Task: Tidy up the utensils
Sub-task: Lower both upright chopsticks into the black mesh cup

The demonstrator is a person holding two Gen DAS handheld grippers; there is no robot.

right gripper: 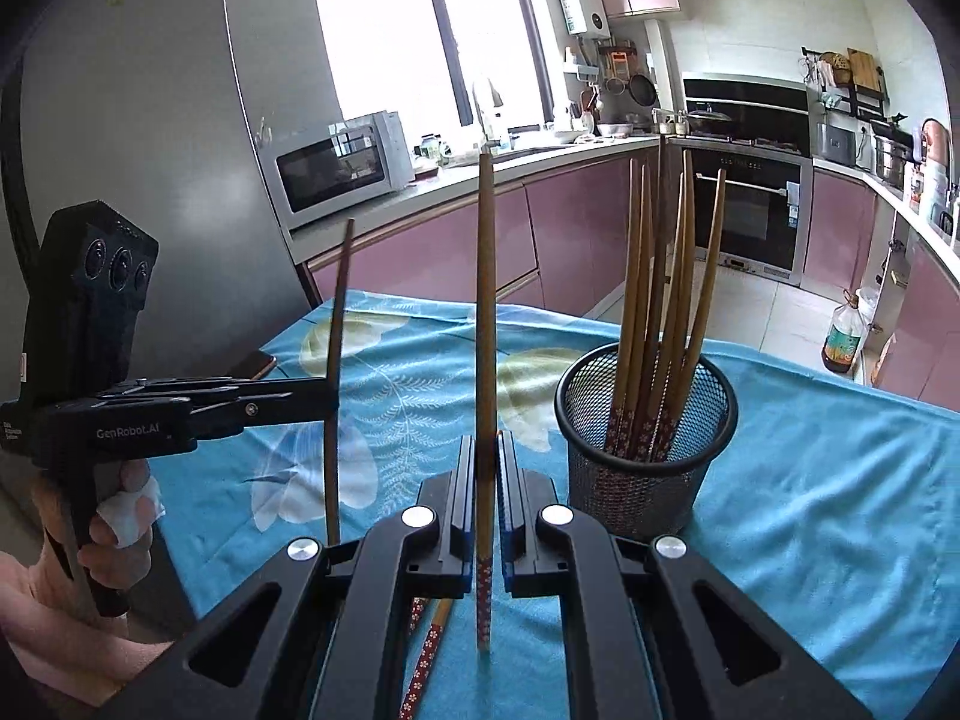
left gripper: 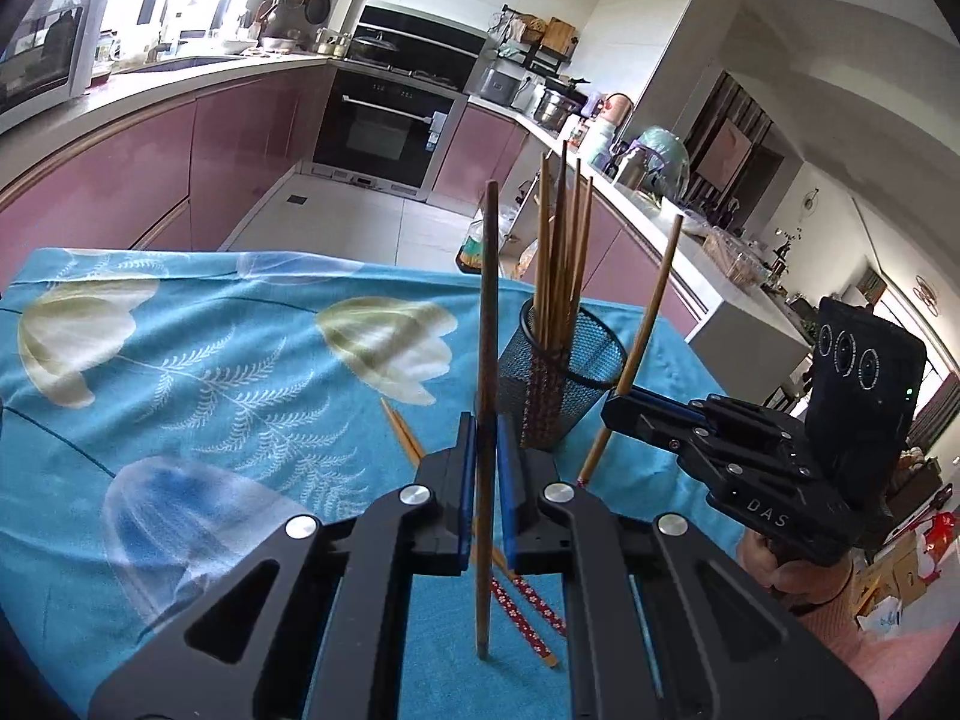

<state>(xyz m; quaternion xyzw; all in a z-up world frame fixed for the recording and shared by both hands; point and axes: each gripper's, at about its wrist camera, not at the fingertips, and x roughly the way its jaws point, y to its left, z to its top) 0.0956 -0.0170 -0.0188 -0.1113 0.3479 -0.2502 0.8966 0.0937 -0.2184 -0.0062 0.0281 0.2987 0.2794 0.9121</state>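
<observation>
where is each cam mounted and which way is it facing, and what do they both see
Left wrist: sits on the left gripper, looks along its fingers over the blue tablecloth toward the oven; shows a clamped chopstick, plus the right gripper and hand.
Right wrist: sits on the right gripper, faces the window and microwave; shows its own chopstick and the left gripper.
Shared: the mesh holder of chopsticks, the tablecloth, the oven.
</observation>
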